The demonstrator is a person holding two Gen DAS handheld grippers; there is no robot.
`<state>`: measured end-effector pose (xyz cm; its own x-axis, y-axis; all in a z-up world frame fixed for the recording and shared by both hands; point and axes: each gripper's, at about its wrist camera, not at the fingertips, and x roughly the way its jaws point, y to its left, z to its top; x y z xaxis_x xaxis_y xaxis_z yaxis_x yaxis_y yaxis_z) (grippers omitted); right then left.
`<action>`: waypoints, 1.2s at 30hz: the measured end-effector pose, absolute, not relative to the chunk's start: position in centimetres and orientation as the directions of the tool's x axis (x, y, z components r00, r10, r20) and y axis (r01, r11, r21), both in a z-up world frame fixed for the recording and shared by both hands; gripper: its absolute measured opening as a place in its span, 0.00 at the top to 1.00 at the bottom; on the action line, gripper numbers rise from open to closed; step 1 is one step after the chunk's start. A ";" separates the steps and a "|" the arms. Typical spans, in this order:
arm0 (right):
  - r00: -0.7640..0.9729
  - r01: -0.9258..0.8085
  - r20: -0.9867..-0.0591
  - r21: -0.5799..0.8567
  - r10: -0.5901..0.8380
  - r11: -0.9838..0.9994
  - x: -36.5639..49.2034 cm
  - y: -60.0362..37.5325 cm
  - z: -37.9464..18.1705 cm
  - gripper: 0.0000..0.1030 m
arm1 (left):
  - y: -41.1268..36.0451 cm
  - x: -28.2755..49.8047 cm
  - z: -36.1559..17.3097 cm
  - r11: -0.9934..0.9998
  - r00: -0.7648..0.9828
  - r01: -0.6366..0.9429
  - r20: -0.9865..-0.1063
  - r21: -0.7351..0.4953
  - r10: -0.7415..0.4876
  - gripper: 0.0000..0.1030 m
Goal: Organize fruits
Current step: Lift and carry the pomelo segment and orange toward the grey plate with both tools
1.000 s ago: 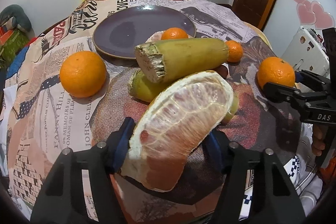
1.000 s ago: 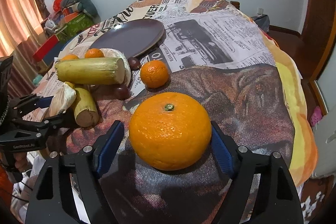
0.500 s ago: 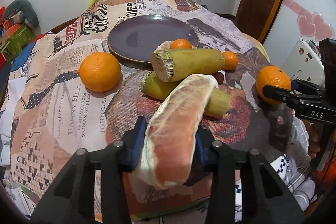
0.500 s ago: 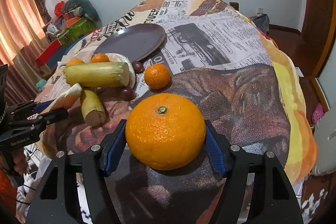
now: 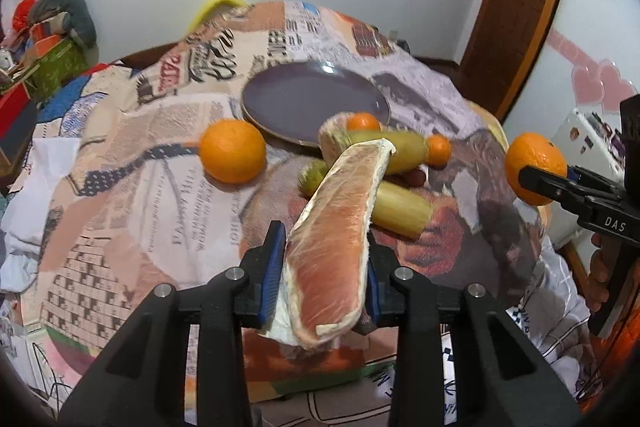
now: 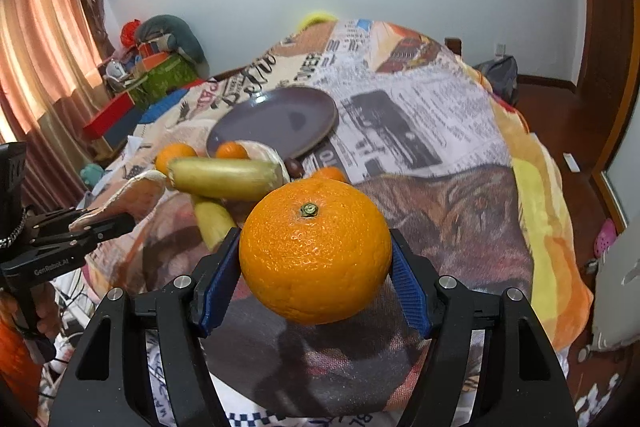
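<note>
Left gripper (image 5: 322, 279): jaws just closing, now clenched on the peeled pomelo segment (image 5: 340, 227), held clear above the table (image 5: 120, 187). Right gripper (image 6: 316, 281): jaws clamped on the large orange (image 6: 316, 251), lifted off the cloth; purple plate (image 6: 276, 123) beyond

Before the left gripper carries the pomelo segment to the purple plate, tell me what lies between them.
The pomelo segment is held off the cloth in the left gripper. Between it and the purple plate lie two sugarcane pieces and a small tangerine at the plate's near rim. Going over them looks feasible.
</note>
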<state>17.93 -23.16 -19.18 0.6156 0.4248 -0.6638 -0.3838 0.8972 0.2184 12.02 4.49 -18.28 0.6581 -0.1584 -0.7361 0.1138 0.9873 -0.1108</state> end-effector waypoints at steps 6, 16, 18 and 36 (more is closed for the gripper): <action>0.651 -0.396 -0.619 0.215 0.438 0.893 18.2 -22.9 -17.4 0.35 | 5.6 12.1 -15.5 0.990 0.722 0.080 -0.678 -0.117 -0.138 0.67; 0.708 -0.434 -0.541 0.173 0.453 0.884 20.2 -21.5 -14.6 0.35 | 6.8 14.5 -12.5 0.991 0.797 0.055 -0.593 -0.121 -0.117 0.67; 0.712 -0.439 -0.533 0.169 0.457 0.882 20.7 -21.3 -14.3 0.35 | 6.8 15.1 -12.2 0.991 0.803 0.055 -0.584 -0.119 -0.115 0.67; 0.722 -0.478 -0.512 0.119 0.466 0.870 27.8 -17.0 -14.2 0.35 | 7.8 24.4 -13.1 0.991 0.812 0.030 -0.575 -0.131 -0.101 0.67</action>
